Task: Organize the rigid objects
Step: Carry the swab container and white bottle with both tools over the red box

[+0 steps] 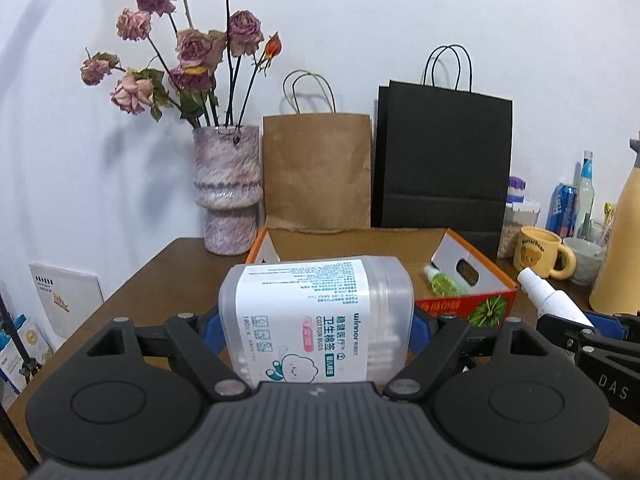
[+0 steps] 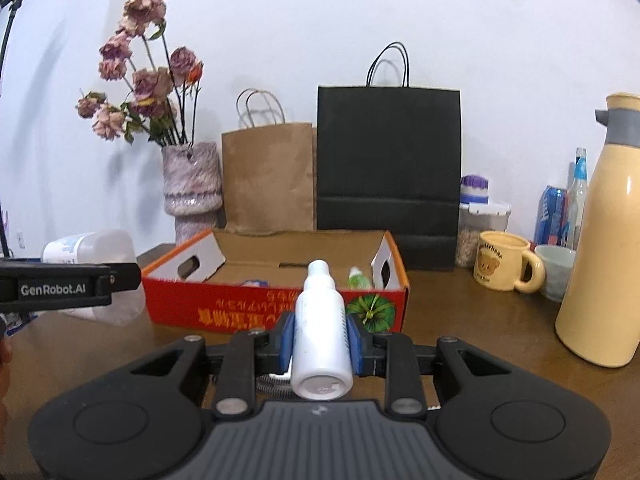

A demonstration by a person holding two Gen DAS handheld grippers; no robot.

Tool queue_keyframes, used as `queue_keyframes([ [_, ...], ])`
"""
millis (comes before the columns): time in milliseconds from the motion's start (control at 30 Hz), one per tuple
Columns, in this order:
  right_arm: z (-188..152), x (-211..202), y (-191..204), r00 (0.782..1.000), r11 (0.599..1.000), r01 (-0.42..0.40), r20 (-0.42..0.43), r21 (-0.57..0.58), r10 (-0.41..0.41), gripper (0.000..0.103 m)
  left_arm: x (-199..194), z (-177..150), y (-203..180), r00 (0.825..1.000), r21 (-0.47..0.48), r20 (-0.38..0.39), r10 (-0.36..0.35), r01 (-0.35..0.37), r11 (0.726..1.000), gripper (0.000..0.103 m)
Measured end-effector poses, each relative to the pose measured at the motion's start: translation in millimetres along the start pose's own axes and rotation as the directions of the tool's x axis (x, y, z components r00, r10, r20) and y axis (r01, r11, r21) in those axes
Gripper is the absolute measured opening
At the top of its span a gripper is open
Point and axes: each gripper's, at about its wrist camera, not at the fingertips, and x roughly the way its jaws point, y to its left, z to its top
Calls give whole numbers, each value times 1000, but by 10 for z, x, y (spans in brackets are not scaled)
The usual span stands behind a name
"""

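Cotton-bud box [image 1: 316, 320], clear plastic with a white label, sits clamped between the blue pads of our left tool [image 1: 316, 330], lifted off the worktop [image 1: 160, 280] near its left edge. Our right tool [image 2: 320, 344] pinches a white spray bottle [image 2: 320, 332] by its body, nozzle end pointing away from us, also held above the worktop.

Just beyond both tools stands an open cardboard box [image 2: 276, 308] with a red front wall, set toward the back of the worktop. A small green bottle [image 2: 359, 280] lies inside it at the right end; something blue shows low in the middle, too hidden to name.

Behind the box, along the back edge, we see a mottled pink vase [image 2: 192, 192] with dried roses, a brown paper bag [image 2: 268, 176] and a black paper bag [image 2: 388, 160]. Toward the right edge stand a yellow bear mug [image 2: 504, 266], a pale bowl [image 2: 558, 268] and a tall cream flask [image 2: 604, 240].
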Motion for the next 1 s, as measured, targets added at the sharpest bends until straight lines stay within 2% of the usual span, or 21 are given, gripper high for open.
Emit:
queue_keyframes([
  [467,430,333,-116,998,1000,25,57,19,-26,27,276,296,-57,1000,-69,28,0,2,998,84],
  [767,567,631,-180,997,999,20,68,32,-22,27,588,414,-6,1000,-124,19,19,-17,992,84],
  [1000,639,937,-173,998,999,4,59,33,-6,27,859,456,-32,999,-124,4,38,-37,992,84],
])
